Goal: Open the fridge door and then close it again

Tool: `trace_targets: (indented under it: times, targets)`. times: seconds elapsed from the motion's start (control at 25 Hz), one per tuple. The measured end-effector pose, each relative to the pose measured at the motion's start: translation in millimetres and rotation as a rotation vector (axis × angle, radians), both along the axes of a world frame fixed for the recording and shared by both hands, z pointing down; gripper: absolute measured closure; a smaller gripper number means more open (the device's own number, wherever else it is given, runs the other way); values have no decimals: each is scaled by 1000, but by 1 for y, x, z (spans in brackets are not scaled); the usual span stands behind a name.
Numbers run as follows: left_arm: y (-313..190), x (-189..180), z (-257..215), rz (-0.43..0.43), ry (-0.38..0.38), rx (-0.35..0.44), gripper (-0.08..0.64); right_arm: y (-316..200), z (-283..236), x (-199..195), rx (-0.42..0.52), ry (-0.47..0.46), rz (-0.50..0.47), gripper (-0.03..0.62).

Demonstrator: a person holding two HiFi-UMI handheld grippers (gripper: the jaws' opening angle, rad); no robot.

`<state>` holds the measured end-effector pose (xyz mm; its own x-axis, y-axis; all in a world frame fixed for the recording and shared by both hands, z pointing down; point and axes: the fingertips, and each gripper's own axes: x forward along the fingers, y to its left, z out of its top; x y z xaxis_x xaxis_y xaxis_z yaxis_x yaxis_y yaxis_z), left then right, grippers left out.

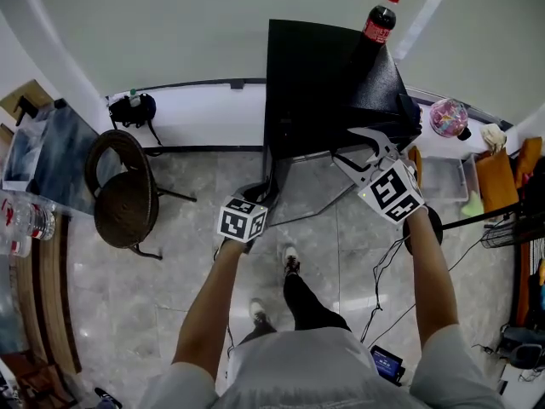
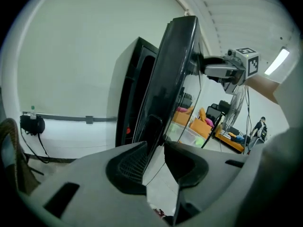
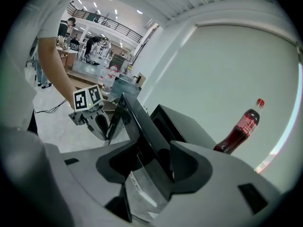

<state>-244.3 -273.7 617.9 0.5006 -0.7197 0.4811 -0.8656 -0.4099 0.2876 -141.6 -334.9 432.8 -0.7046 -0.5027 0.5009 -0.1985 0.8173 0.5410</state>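
We see door [image 3: 137, 122] of fridge [image 1: 306, 83] ajar; our right tool [image 3: 151, 160] clamps its edge, left tool [image 2: 158, 162] slightly parted, empty. Grey tiled floor [image 1: 196, 254], pale wall [image 1: 170, 24], chair [image 1: 123, 194].

Black fridge [image 1: 306, 83]; red-capped, seemingly dark bottle [image 1: 377, 28]

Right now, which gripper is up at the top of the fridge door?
The right gripper: its jaws straddle the fridge door near its top, by the cola bottle. The left gripper sits much lower, near the door's bottom.
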Motion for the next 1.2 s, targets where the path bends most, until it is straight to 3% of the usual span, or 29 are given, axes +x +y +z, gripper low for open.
trace_targets:
  times: [0.36, 0.56, 1.2]
  targets:
    - [-41, -15, 0, -18, -49, -22, 453, -24, -6, -8, -65, -61, 36, 410]
    - [-59, -20, 0, -26, -49, -20, 451, -37, -6, -12, 0, -10, 47, 410]
    - [-84, -29, 0, -44, -56, -10, 443, -53, -7, -18, 30, -33, 91, 423]
